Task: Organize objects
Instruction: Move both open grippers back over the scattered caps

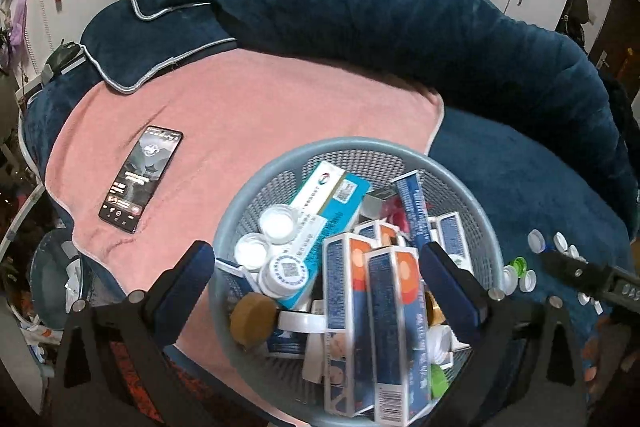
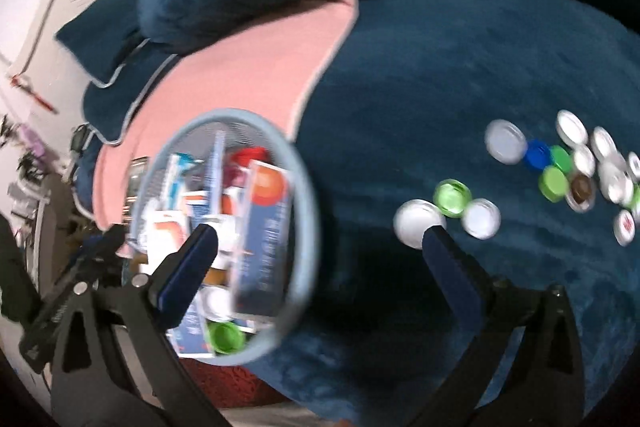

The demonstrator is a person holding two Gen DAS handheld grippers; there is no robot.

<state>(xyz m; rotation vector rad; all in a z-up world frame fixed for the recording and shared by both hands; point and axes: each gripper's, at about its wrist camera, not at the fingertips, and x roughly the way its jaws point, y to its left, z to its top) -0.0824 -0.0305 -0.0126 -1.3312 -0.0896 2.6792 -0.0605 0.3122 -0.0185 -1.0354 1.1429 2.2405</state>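
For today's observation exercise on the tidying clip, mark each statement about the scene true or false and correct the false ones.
1. The basket holds medicine boxes and small jars. True.
2. The phone lies inside the basket. False: it lies on the pink towel, apart from the basket.
3. Loose bottle caps lie on the blue blanket. True.
4. The left gripper is clamped on a box. False: its jaws stand wide open over the basket, gripping nothing.
5. The right gripper holds a green cap. False: its jaws are open and empty; a green cap lies on the blanket.
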